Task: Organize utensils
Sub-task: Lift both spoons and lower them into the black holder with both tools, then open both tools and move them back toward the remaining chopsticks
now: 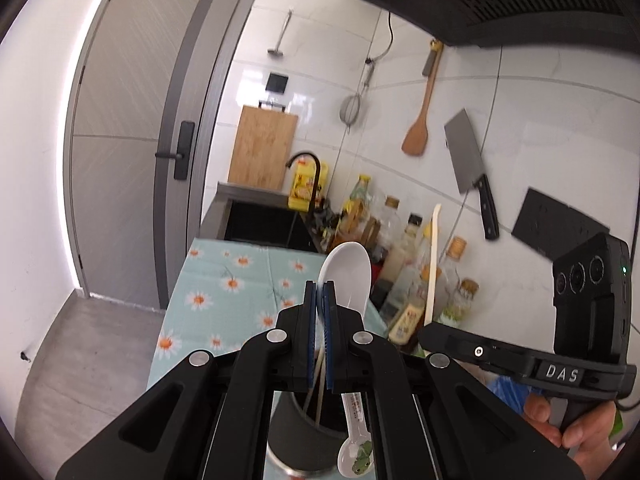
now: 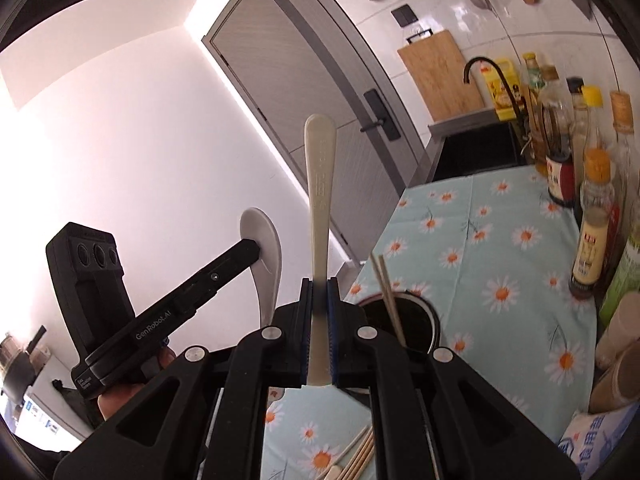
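My left gripper is shut on a white ceramic spoon, whose bowl sticks up past the pads. Below it stands a black utensil holder with chopsticks and a frog-print spoon in it. My right gripper is shut on a long cream plastic utensil, handle end up. The right wrist view also has the left gripper with its white spoon to the left, and the holder just right of the pads. In the left wrist view the right gripper holds the cream utensil upright.
A daisy-print cloth covers the counter. Several sauce bottles line the wall side, with a black sink and tap beyond. Loose chopsticks lie near the front. A cleaver and wooden spatula hang on the tiled wall.
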A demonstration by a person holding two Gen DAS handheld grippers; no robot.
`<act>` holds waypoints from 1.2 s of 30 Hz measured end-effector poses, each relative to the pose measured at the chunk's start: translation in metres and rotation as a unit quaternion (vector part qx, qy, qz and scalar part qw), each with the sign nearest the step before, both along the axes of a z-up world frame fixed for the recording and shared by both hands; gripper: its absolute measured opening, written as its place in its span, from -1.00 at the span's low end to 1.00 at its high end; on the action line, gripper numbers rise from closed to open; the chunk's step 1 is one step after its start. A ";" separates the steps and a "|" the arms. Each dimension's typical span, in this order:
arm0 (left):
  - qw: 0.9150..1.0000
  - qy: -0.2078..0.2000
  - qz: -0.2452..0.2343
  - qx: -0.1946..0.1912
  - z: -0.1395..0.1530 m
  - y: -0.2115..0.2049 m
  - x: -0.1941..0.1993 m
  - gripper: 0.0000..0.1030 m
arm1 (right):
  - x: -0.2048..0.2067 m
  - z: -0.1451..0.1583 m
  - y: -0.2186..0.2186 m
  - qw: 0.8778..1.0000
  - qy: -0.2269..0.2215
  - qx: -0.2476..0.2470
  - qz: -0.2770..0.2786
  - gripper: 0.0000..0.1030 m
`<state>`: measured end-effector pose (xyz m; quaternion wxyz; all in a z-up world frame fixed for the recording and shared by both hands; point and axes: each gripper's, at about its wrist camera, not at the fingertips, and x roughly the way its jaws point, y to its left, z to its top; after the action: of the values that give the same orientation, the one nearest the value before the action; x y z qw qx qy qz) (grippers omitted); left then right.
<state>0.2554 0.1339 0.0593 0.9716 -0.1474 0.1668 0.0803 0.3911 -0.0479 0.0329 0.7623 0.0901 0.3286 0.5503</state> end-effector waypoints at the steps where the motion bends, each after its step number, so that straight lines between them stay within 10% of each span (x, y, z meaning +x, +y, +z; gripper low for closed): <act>1: 1.000 -0.004 0.002 0.000 0.001 0.001 0.003 -0.96 | 0.002 0.002 0.002 1.000 -0.006 0.001 -0.005 -0.84; 12: 0.999 -0.049 0.007 -0.004 -0.006 0.008 0.029 -0.96 | 0.009 -0.008 0.012 0.996 -0.070 -0.021 -0.049 -0.84; 36: 0.999 0.010 0.024 -0.026 -0.053 0.016 0.028 -0.79 | 0.019 -0.053 0.008 0.997 -0.007 -0.051 -0.061 -0.71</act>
<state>0.2831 0.1495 0.0064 0.9637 -0.1753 0.1745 0.1007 0.4102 -0.0395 -0.0202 0.8001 0.0674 0.3449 0.4862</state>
